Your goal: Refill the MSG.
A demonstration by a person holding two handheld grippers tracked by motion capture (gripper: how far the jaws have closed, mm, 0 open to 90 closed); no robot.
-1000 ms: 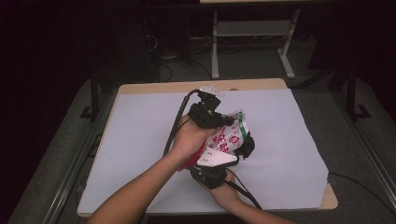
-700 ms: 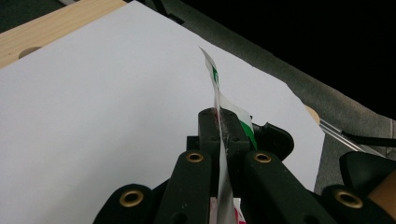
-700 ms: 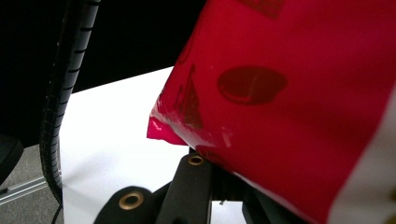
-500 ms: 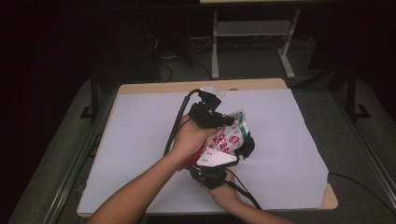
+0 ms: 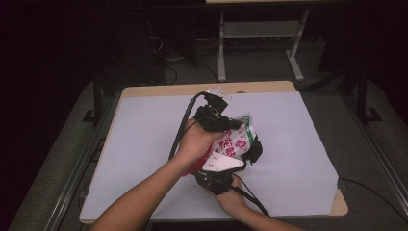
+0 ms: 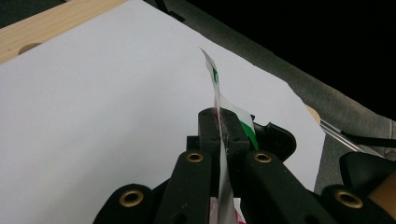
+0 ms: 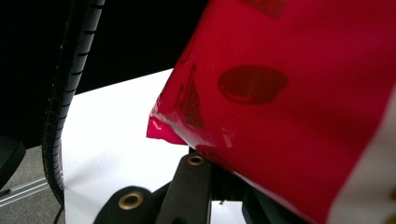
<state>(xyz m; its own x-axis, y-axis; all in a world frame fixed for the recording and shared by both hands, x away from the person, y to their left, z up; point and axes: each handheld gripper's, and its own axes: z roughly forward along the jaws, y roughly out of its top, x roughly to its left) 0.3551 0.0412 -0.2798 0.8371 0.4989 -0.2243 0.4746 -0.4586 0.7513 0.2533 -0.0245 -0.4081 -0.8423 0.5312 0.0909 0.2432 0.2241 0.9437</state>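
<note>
While both hands hover mid-table in the high view, the crinkly red-and-white plastic snack bag (image 5: 235,140) hangs between the left gripper (image 5: 230,126) and the right gripper (image 5: 226,159) over the white paper-covered table (image 5: 144,139). Left gripper view: jaws pinched tight on the bag's thin green-and-white edge. Right gripper view: jaws clamped on the red corner. Looks like the tear-open step; next they'd need to pull apart steadily without slipping.
</note>
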